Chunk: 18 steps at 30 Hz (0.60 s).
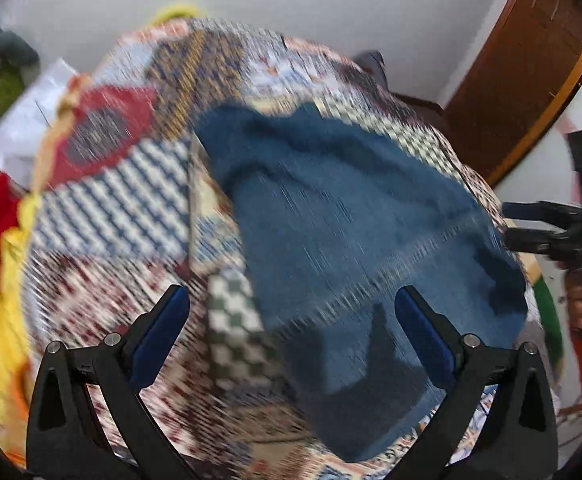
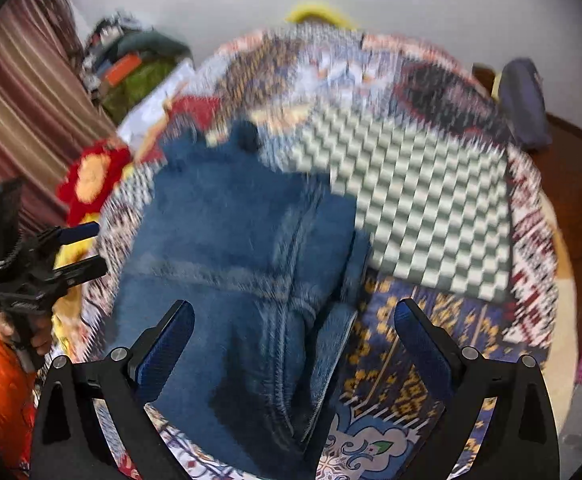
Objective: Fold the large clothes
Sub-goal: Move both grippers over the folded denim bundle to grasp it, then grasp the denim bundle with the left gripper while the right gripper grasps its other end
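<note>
The left gripper (image 1: 291,316) is seen with its jaws spread wide and nothing between them; the blue jeans (image 1: 355,232) are spread on the patchwork bedspread (image 1: 123,200) just ahead, mostly under its right-hand finger. The right gripper (image 2: 295,328) is likewise held wide apart and empty, with the jeans (image 2: 235,240) lying below and ahead, mainly toward its left-hand finger. Both views are blurred. No brand, label or writing can be read.
</note>
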Each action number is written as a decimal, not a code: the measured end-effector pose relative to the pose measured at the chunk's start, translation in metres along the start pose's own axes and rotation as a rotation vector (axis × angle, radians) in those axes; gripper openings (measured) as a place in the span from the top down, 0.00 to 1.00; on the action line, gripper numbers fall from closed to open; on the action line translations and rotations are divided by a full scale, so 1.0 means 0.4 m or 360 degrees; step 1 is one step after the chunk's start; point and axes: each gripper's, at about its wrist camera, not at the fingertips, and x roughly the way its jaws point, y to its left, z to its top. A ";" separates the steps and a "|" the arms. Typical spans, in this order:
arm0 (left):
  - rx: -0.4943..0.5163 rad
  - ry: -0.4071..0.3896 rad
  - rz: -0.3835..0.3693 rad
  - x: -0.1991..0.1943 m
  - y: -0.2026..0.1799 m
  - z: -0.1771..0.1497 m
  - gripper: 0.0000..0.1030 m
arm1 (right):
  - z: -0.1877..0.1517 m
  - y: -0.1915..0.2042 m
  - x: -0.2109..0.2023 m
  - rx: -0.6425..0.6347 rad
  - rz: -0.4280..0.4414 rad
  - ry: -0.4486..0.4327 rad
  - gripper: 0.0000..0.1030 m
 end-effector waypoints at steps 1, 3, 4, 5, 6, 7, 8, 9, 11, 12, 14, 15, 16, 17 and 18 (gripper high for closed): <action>-0.0025 0.0043 -0.0050 0.025 -0.002 -0.010 0.00 | -0.008 -0.005 0.029 0.0017 0.0013 0.0058 0.03; -0.0082 0.0093 -0.0115 0.062 0.001 -0.019 0.00 | -0.019 -0.021 0.083 0.0075 0.0056 0.0153 0.03; -0.0128 0.0094 -0.0145 0.076 0.008 -0.020 0.00 | -0.021 -0.029 0.102 0.0101 0.0087 0.0179 0.03; -0.0190 0.0096 -0.0171 0.089 0.016 -0.020 0.00 | -0.021 -0.038 0.124 0.0142 0.0150 0.0208 0.03; -0.0238 0.0101 -0.0191 0.098 0.022 -0.017 0.00 | -0.021 -0.044 0.136 0.0167 0.0192 0.0227 0.03; -0.0303 0.0111 -0.0224 0.112 0.031 -0.012 0.00 | -0.016 -0.053 0.160 0.0215 0.0265 0.0265 0.03; -0.0371 0.0145 -0.0269 0.136 0.037 -0.007 0.00 | -0.012 -0.059 0.178 0.0248 0.0302 0.0284 0.03; -0.0395 0.0167 -0.0292 0.150 0.037 -0.007 0.00 | -0.009 -0.063 0.189 0.0268 0.0321 0.0287 0.03; -0.0416 0.0211 -0.0335 0.187 0.029 -0.006 0.00 | 0.005 -0.067 0.218 0.0301 0.0363 0.0295 0.03; -0.0418 0.0223 -0.0350 0.203 0.022 -0.006 0.00 | 0.013 -0.067 0.234 0.0313 0.0401 0.0297 0.03; -0.0443 0.0256 -0.0392 0.226 0.017 -0.003 0.00 | 0.021 -0.067 0.257 0.0322 0.0432 0.0314 0.03; -0.0457 0.0262 -0.0410 0.231 0.017 -0.003 0.00 | 0.022 -0.065 0.267 0.0317 0.0433 0.0308 0.02; -0.0484 0.0269 -0.0449 0.239 0.021 -0.002 0.00 | 0.023 -0.064 0.275 0.0317 0.0442 0.0299 0.02; -0.0500 0.0272 -0.0478 0.243 0.024 -0.001 0.02 | 0.024 -0.066 0.278 0.0322 0.0451 0.0294 0.02; -0.0507 0.0271 -0.0499 0.243 0.023 -0.003 0.05 | 0.022 -0.067 0.277 0.0327 0.0466 0.0281 0.03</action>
